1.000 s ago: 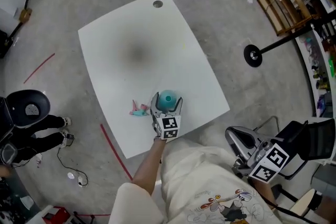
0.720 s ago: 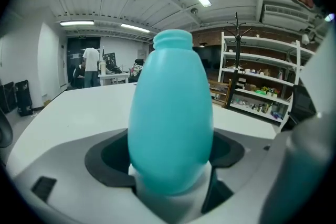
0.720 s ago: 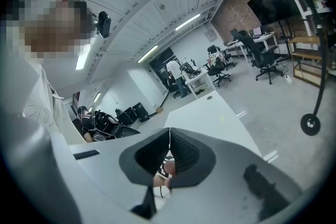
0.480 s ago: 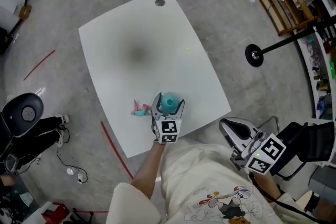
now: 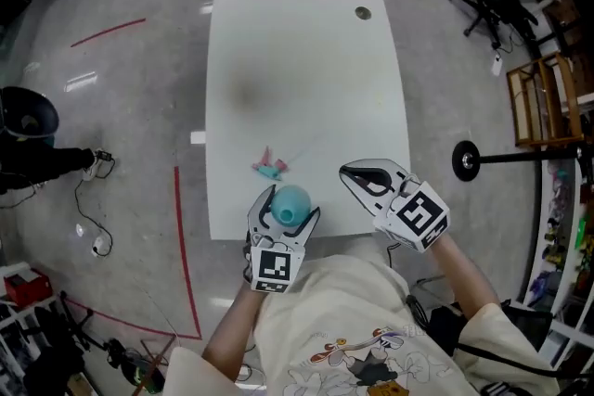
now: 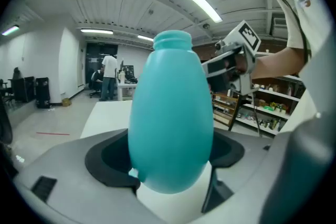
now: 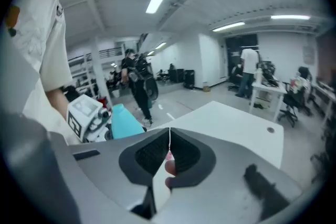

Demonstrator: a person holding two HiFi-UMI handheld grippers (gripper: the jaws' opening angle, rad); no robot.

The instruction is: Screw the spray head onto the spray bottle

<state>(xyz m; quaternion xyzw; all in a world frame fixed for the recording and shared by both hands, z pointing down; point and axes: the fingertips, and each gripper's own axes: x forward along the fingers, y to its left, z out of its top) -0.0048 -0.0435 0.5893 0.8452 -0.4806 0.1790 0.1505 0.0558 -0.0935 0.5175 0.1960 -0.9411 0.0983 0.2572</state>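
Two grippers | left gripper point(image 5: 287, 210) grasping spray bottle point(image 5: 292, 198) | right gripper point(image 5: 346, 170) clenched, empty | spray head point(image 5: 271, 168) on table point(image 5: 306, 42), clearest in head view

White table point(image 5: 306, 51) with rounded corners, standing on a grey concrete floor point(image 5: 121, 125) marked with red tape lines point(image 5: 177, 227). 1 small pink-and-teal spray head point(image 5: 270, 168) lies on the tabletop, near the front edge and left of centre. 1 round grey grommet point(image 5: 362, 13) sits at the far right corner. A dim grey patch point(image 5: 246, 93) shows on the surface.
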